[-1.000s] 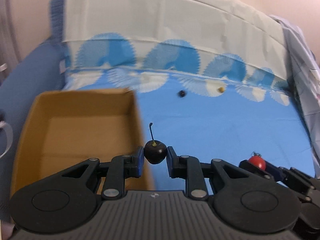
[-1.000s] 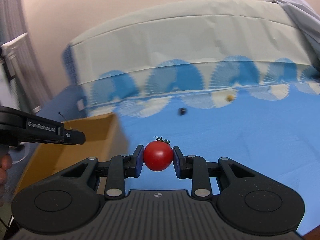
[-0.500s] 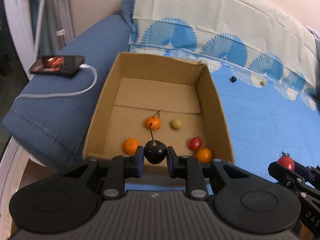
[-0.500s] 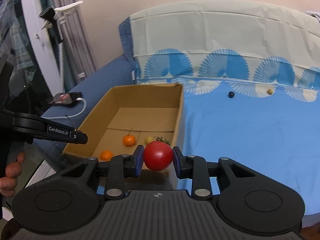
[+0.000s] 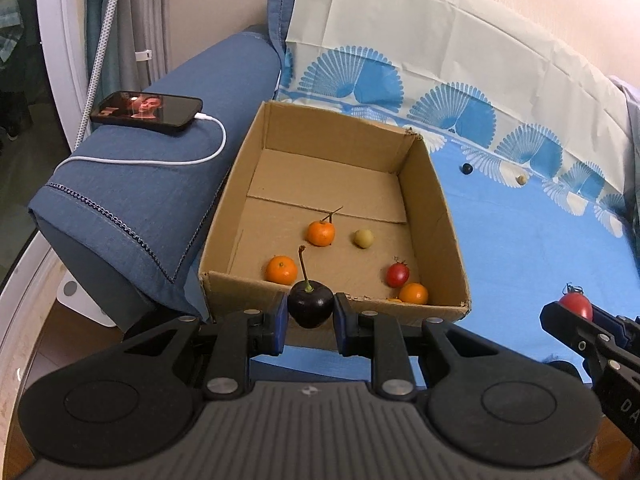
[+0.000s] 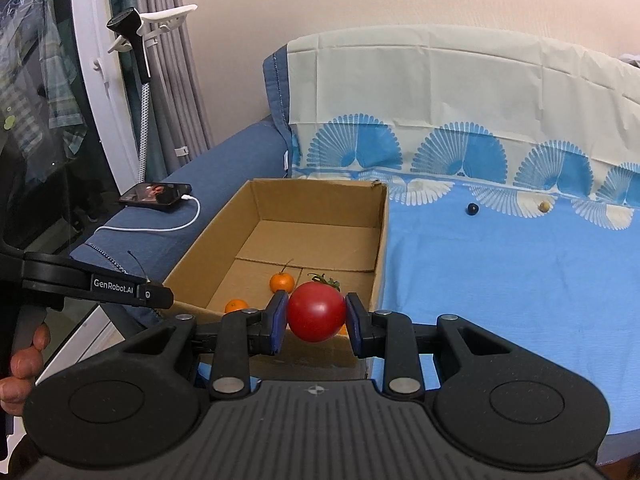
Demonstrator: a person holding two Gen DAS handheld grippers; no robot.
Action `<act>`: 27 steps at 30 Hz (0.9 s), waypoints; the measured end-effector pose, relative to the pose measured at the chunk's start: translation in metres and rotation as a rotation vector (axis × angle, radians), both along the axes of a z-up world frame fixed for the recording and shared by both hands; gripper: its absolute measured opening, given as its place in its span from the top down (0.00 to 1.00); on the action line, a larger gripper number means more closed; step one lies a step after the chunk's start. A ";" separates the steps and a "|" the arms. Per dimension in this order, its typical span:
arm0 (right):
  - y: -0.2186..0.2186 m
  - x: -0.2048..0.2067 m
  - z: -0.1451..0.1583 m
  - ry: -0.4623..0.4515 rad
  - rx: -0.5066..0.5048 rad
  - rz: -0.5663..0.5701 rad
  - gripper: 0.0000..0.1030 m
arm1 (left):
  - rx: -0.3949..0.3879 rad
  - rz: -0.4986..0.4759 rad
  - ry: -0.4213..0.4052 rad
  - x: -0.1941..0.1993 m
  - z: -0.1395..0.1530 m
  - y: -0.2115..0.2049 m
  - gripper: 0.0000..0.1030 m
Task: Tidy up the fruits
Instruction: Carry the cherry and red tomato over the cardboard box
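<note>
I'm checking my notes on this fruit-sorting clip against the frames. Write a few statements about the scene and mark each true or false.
1. The left hand-held gripper holds a dark cherry. True.
2. The right hand-held gripper is empty. False: it grips a red tomato.
3. The cardboard box already holds fruit. True.
4. The phone lies inside the box. False: it lies on the blue armrest, plugged into a white cable.
5. No fruit remains on the blue sheet. False: a dark berry and a pale fruit lie there.
</note>
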State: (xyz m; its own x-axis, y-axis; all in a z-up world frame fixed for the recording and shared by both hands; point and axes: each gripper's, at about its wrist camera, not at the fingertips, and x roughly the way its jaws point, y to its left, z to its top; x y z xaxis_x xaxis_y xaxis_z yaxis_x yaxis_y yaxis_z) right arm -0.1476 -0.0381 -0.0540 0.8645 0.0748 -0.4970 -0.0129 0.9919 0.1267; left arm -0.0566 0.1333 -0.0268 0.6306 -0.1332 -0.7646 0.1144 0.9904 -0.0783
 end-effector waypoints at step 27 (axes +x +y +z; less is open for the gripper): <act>0.001 0.008 -0.001 0.017 -0.010 0.010 0.69 | -0.002 -0.003 -0.018 0.004 0.002 0.002 0.75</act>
